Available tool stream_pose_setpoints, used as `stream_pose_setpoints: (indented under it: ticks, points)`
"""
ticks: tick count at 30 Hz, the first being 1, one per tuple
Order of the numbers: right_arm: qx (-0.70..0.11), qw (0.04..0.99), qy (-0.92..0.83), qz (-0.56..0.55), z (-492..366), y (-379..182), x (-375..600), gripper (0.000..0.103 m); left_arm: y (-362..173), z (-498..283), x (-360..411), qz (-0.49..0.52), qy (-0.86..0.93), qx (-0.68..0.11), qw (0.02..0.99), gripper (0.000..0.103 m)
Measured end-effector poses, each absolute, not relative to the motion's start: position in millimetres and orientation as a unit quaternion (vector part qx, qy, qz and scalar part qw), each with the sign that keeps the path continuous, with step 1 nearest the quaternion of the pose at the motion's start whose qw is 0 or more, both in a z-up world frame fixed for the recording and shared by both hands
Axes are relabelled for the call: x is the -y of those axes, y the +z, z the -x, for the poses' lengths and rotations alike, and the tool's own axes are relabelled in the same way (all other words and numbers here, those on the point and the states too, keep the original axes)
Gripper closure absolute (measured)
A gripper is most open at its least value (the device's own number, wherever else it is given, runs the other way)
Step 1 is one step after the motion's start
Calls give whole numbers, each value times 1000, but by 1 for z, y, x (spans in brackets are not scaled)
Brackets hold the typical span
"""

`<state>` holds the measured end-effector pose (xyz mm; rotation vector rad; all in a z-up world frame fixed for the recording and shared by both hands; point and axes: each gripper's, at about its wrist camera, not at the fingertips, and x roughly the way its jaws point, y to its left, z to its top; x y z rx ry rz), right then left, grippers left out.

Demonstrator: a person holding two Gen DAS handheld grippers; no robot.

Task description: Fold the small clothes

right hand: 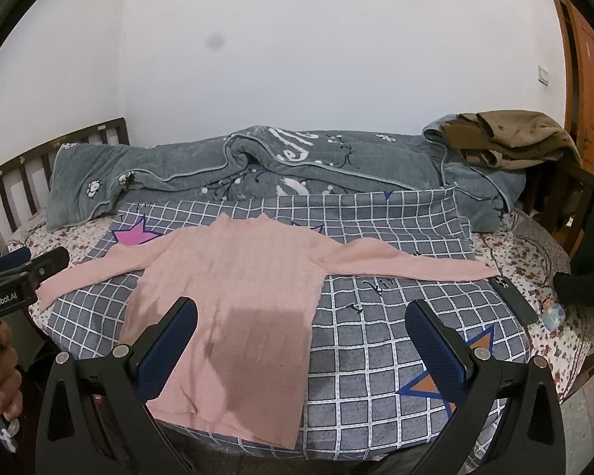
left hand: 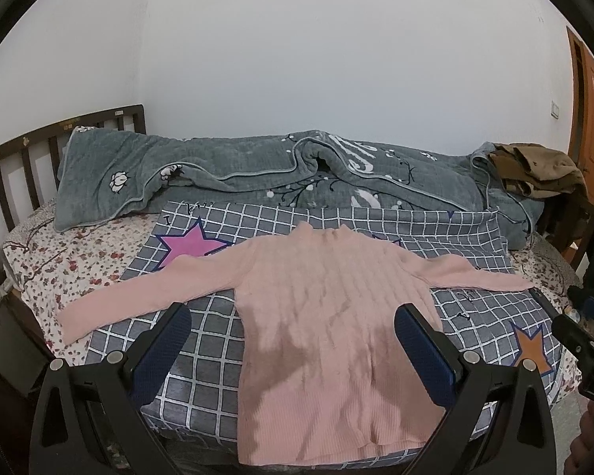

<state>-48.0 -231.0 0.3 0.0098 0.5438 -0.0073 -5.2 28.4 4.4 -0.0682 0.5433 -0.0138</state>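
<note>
1. Now we hold our left gripper [left hand: 293,328] above the pink sweater [left hand: 328,316], fingers wide apart, gripping nothing; the sweater lies flat on the checked blanket [left hand: 202,372], sleeves spread.
2. Right of the sweater's body, our right gripper [right hand: 301,324] hovers equally wide, empty; a phone [right hand: 513,301] lies beyond the sweater's right cuff.

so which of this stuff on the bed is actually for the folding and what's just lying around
For the job:
- pink sweater, spread flat with sleeves out
- checked mat under it
- left gripper and right gripper, both open

Just lying about:
- grey quilt bunched along the wall
- brown garment on the quilt's end
- phone by the right cuff
- small toy beside the phone
</note>
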Motion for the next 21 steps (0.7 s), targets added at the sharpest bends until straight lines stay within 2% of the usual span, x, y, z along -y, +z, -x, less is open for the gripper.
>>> stream_pose_setpoints:
  ticks: [13, 21]
  points:
    - [-262, 965, -2, -7, 52, 5, 236, 0, 10, 3, -24, 30, 10, -270, 962, 0]
    - [-270, 963, -1, -12, 43, 1, 243, 0, -6, -14, -28, 38, 26, -278, 960, 0]
